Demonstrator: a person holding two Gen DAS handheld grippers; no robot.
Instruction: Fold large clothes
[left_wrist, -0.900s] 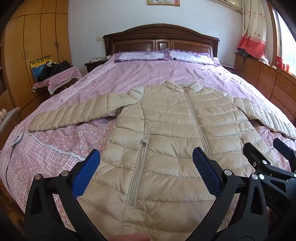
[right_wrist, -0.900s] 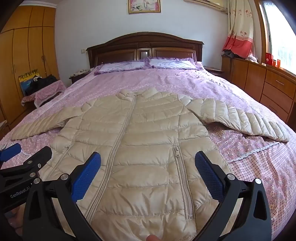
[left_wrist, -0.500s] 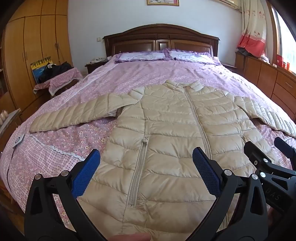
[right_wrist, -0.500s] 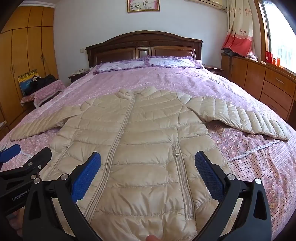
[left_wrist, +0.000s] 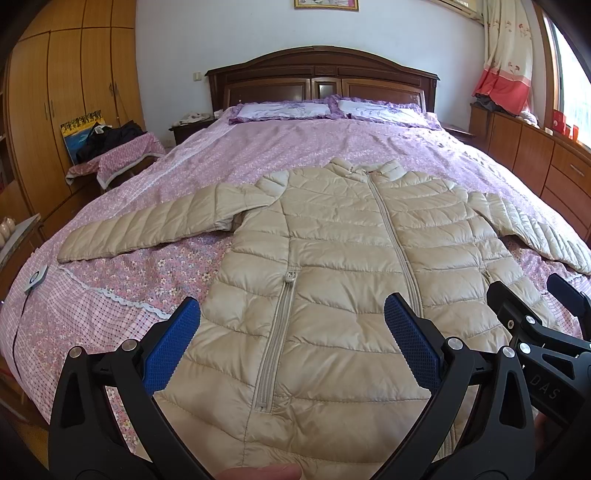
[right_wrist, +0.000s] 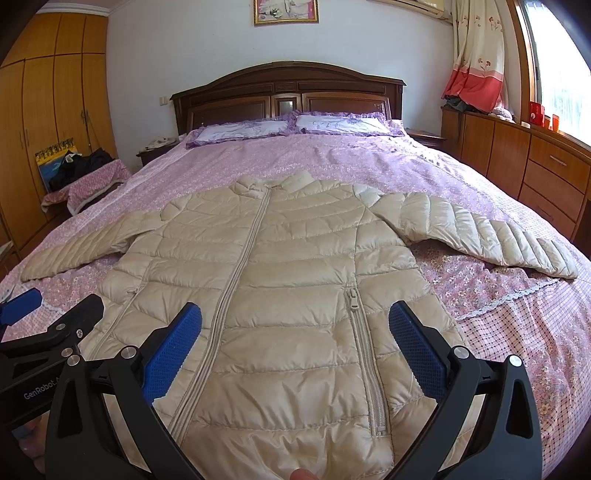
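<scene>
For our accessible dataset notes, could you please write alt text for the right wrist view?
A beige puffer jacket lies zipped and face up, sleeves spread, on a bed with a pink floral cover. The open right gripper hovers above its hem, holding nothing.

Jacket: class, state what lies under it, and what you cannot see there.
The jacket lies flat, zipped, on the pink floral bedspread, which shows all around it and under both sleeves. The bedspread beneath its body is covered; anything else there is hidden.

"DAS" in grey on black plastic right gripper (left_wrist: 546, 321), seen fr left wrist cam. "GenRobot.A…", cut off, on black plastic left gripper (right_wrist: 51, 314), right cam.
</scene>
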